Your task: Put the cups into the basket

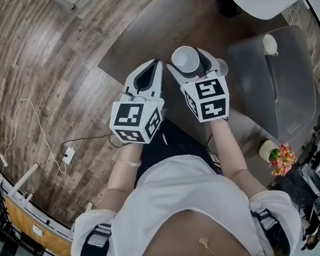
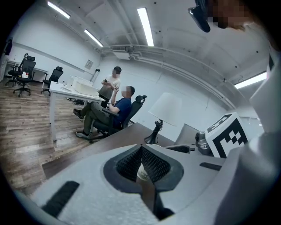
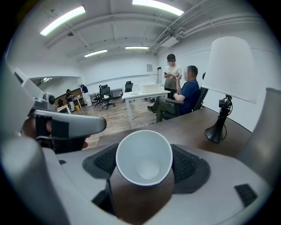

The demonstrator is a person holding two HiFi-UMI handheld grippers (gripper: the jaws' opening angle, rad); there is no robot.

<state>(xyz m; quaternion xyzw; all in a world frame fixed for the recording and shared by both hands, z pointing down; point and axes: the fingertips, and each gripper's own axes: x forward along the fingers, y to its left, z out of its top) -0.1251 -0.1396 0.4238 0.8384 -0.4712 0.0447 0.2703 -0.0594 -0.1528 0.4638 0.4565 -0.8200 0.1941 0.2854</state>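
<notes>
We see the right gripper clenched on a white paper cup. Its ribbed pads press the cup's sides, and the open mouth is turned back towards us. The left gripper sits just beside it, jaws closed tip to tip on nothing. A small pale thing shows through the gap behind the tips, and we cannot tell what it is. The translucent grey plastic basket stands to our right, apart from the held cup, with a second white cup already inside. A third pale cup stands near a bunch of orange and yellow flowers.

We judge the thin paper wall to be the main risk. Too hard a squeeze would buckle it, and too soft a one could let the tapered cup slide out during the carry. Swinging right, we could clip the basket's rim or knock the cup inside, and the close left gripper might bump the load.

The surface is a dark brown wooden table, matte, carrying a white-shaded lamp on a black base. Around it lies a wood-plank floor with a white cable. The room is an open office under strip lights, with a seated person and a standing person by white desks.
</notes>
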